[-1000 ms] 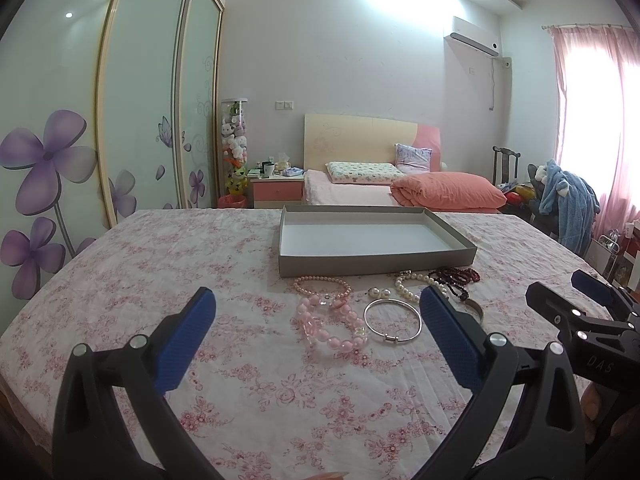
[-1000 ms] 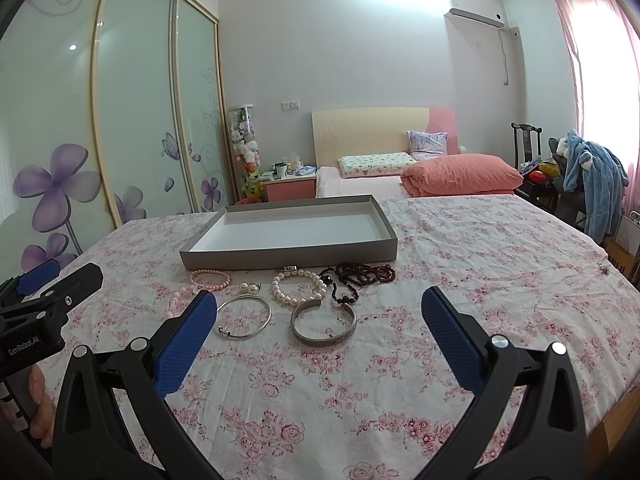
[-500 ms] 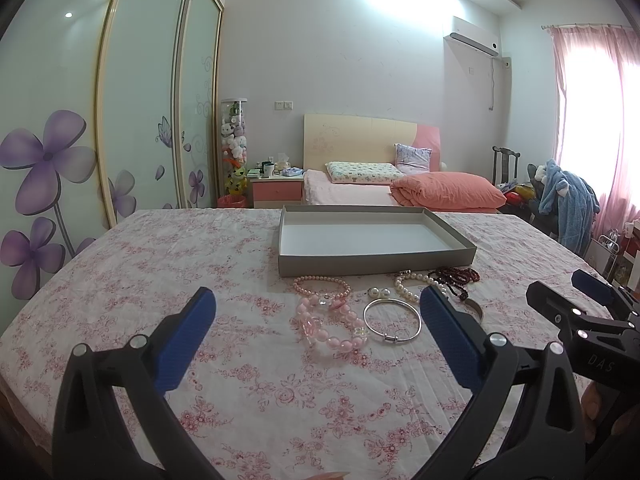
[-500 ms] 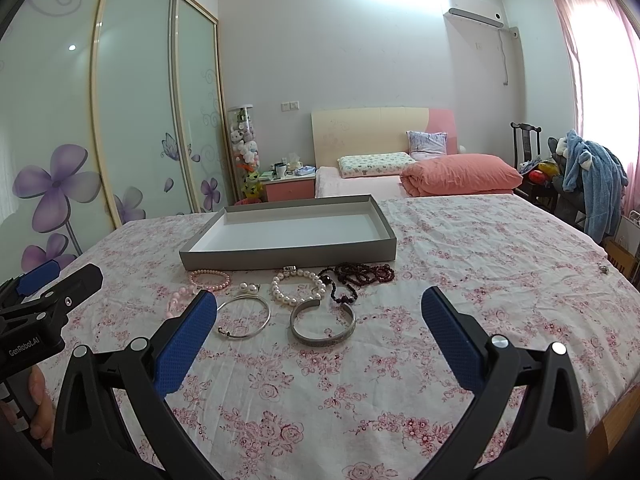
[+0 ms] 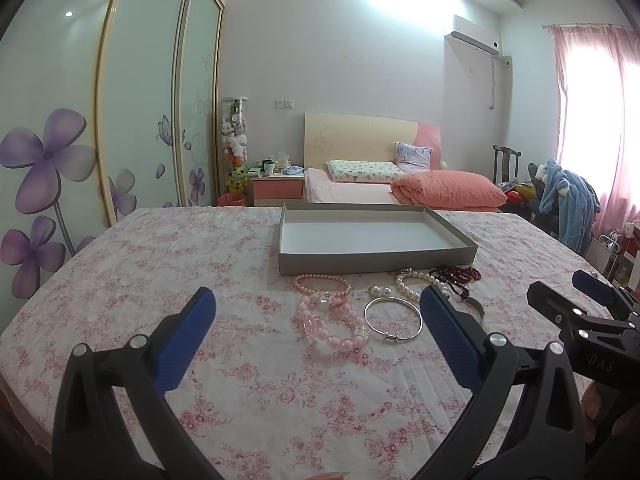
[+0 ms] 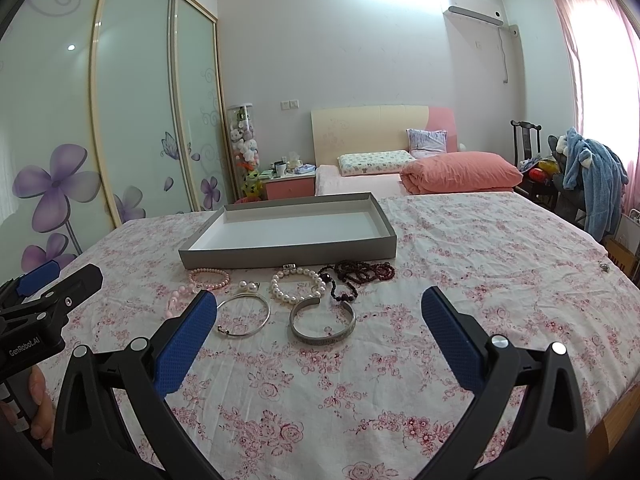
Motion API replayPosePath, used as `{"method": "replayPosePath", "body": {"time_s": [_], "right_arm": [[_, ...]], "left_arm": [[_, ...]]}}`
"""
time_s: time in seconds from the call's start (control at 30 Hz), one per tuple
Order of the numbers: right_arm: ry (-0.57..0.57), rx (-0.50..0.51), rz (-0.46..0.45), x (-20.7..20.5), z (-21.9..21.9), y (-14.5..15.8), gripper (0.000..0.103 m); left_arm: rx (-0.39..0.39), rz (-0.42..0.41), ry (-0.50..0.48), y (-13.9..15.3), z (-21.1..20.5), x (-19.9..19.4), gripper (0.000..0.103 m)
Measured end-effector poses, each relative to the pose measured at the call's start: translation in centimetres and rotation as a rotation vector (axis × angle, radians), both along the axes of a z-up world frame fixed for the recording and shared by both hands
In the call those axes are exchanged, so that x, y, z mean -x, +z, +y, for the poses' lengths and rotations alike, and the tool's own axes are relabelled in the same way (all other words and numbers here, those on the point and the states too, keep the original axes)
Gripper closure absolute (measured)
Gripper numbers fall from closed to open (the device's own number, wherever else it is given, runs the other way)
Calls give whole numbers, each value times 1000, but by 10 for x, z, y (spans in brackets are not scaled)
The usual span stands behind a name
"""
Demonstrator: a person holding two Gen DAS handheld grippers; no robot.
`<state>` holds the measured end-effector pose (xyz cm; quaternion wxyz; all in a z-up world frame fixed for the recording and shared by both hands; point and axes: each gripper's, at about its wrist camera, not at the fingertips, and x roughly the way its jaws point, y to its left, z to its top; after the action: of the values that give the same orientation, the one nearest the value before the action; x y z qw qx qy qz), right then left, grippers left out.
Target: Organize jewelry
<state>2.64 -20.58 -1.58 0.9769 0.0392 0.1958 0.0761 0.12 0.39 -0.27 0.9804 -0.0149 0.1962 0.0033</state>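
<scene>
Jewelry (image 6: 294, 300) untouched beyond both grippers' wide-spread, empty fingers (image 6: 185, 338).

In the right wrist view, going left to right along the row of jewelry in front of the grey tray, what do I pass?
small pink pearl bracelet → pearl earrings → white pearl bracelet → dark red bead necklace

Home bedroom: bed (image 5: 360, 196), wardrobe (image 5: 120, 100).
</scene>
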Motion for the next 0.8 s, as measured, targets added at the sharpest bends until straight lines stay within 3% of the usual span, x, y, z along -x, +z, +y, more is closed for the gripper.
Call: {"method": "replayPosePath", "body": {"time_s": [0.57,0.8], "right_arm": [[1,-2,10,0,1,-2,2],[8,-6,125,-23,-3,-20,2]], "left_arm": [[0,9,4,-3,2,3,4],[12,101,11,-16,2,-19,4]]}}
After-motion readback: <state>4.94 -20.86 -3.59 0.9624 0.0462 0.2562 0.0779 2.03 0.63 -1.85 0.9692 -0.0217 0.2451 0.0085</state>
